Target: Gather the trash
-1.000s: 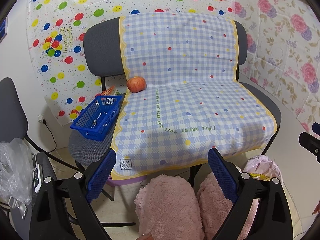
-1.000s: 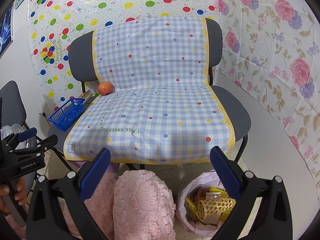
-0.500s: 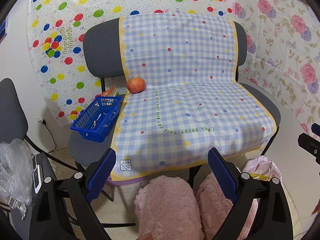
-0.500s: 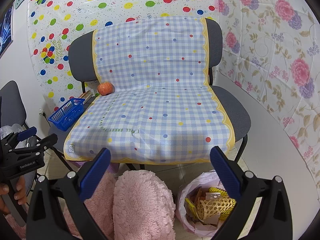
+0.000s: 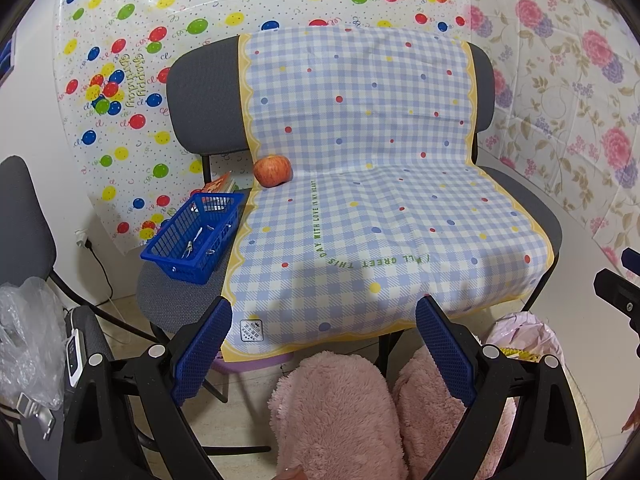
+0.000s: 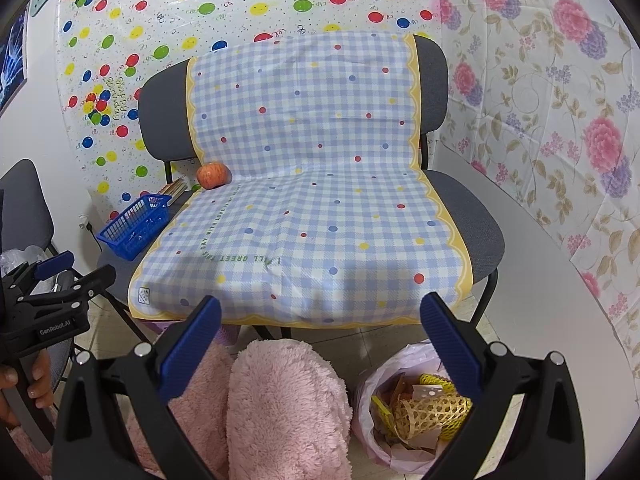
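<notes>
Both hand-held grippers hang low in front of a grey chair [image 6: 472, 216] draped with a blue-and-white checked cloth [image 6: 312, 184]. The left hand-held gripper [image 5: 324, 344] has its blue-padded jaws spread wide with nothing between them. The right hand-held gripper [image 6: 320, 340] is likewise spread wide and holds nothing. In the right wrist view the left one also shows at the far left edge, gripped by a hand [image 6: 38, 380].

The trash sits in a pale pink bag [image 6: 384, 376] on the floor, below the chair's front right corner and just right of the person's pink fluffy slippers [image 6: 288, 408]. Inside it lie a yellow foam net sleeve [image 6: 432, 412] and scraps of paper. In the left wrist view only the bag's top shows, partly behind the right finger.

An apple [image 5: 273, 171] rests on the cloth at the back left of the seat, touching the backrest. Left of the cloth, on a bare part of the seat, stands a blue basket [image 5: 196, 236] with a few small metal items in it; what they are cannot be told. Behind the basket lies a red-and-white packet [image 5: 218, 183]. A clear plastic bag [image 5: 28, 340] lies on another chair at the far left.
</notes>
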Demonstrator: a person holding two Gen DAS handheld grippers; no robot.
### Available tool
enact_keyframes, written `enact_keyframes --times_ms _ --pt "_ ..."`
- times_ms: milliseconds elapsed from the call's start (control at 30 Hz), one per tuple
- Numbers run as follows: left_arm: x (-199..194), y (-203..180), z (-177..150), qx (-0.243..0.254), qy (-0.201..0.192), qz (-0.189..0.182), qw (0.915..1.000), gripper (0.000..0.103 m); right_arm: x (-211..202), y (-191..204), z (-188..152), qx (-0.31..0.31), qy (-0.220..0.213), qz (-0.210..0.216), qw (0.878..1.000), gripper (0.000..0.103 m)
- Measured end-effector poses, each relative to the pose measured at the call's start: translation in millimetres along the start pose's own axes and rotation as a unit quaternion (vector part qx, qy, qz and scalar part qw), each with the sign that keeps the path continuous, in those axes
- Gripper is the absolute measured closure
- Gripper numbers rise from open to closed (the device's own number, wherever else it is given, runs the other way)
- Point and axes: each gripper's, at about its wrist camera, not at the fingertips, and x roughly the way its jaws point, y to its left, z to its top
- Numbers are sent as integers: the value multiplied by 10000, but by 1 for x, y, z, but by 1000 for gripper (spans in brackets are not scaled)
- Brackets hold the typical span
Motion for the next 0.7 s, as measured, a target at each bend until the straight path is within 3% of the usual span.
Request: enact_keyframes --times_ms 700 --pt "5 -1 1 -42 19 -86 10000 11 9 0 -4 44 78 16 10000 5"
